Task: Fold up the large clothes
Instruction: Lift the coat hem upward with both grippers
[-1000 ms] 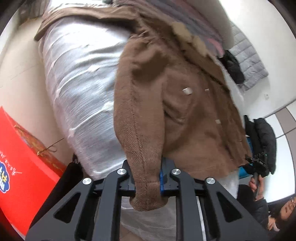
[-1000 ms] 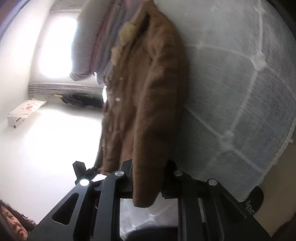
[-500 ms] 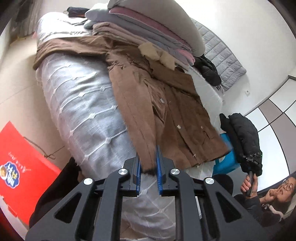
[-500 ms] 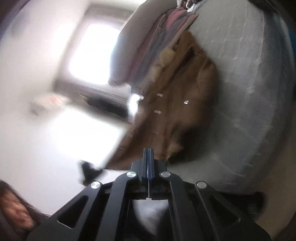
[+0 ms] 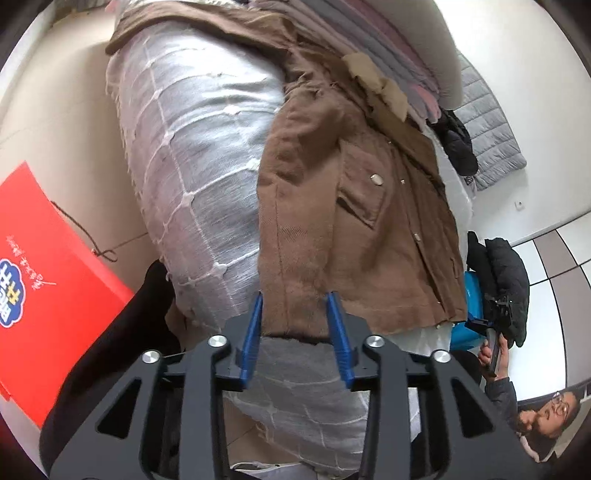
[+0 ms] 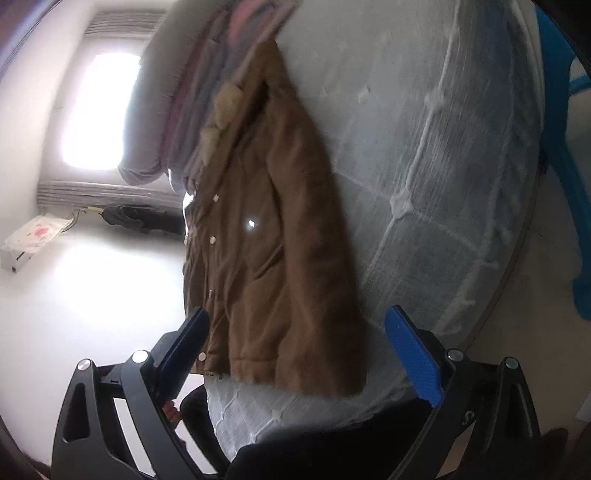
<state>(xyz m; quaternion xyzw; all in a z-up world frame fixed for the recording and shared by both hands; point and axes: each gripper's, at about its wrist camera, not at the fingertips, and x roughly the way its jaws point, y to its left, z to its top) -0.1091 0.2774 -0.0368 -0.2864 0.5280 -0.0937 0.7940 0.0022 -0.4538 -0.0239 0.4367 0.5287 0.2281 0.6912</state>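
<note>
A brown coat (image 5: 354, 206) with a fur collar and snap buttons lies flat on a grey quilted bed cover (image 5: 207, 155). One sleeve is folded down over its front, and the cuff ends between the blue pads of my left gripper (image 5: 295, 325), which is open and not clamping it. In the right wrist view the coat (image 6: 280, 236) lies on the cover (image 6: 436, 155). My right gripper (image 6: 299, 350) is wide open over the coat's hem and holds nothing.
A red box (image 5: 48, 273) stands on the floor to the left of the bed. Folded bedding (image 5: 369, 33) is stacked at the head of the bed. A person (image 5: 535, 410) sits at the lower right. A blue stool (image 6: 561, 147) stands beside the bed.
Both grippers held the sleeves one second ago. They have opened and let go, and the sleeves now lie folded on the coat. The right gripper opened wide.
</note>
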